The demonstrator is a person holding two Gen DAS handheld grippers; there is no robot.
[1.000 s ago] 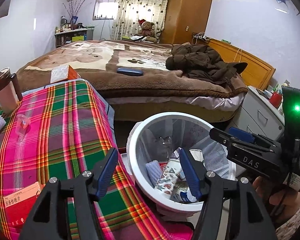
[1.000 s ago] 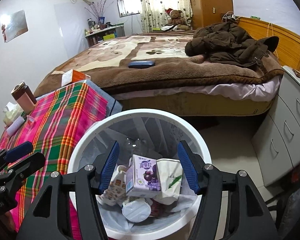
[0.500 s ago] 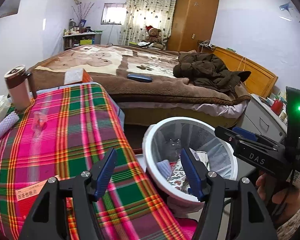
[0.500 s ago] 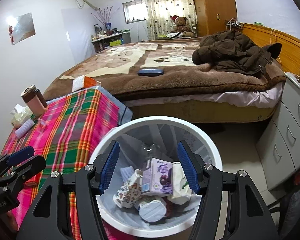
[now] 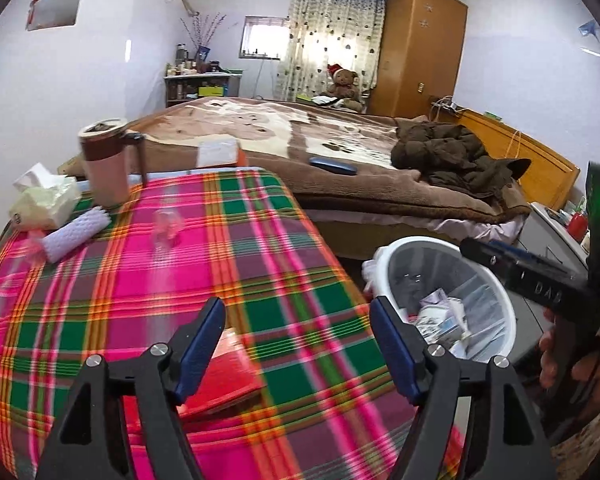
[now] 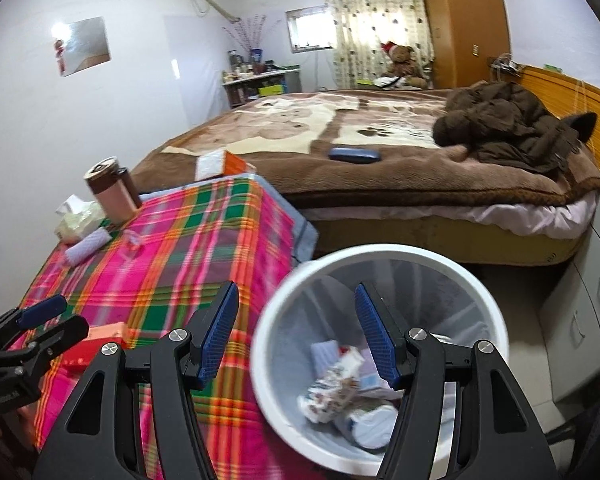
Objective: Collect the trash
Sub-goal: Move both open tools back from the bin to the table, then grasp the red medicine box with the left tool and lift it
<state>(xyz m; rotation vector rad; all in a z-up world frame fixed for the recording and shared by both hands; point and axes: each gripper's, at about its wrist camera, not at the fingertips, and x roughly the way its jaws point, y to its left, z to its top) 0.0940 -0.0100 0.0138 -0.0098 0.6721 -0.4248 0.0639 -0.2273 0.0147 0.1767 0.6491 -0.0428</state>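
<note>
Left tongs (image 5: 298,346) now over tablecloth (image 5: 260,248) edge

Daylight enters through the far window (image 5: 262,36) and glows through the patterned curtain (image 5: 332,40), leaving the room evenly bright with soft, weak shadows. A glare spot flares on the wall mirror (image 6: 85,45) in the right wrist view. Both fisheye pictures bend straight lines near the edges and darken to black at the corners. Motion blur smears the plaid cloth (image 5: 180,280) on the bench and the white bin (image 6: 380,256); the far bed (image 5: 300,128) stays sharper.
</note>
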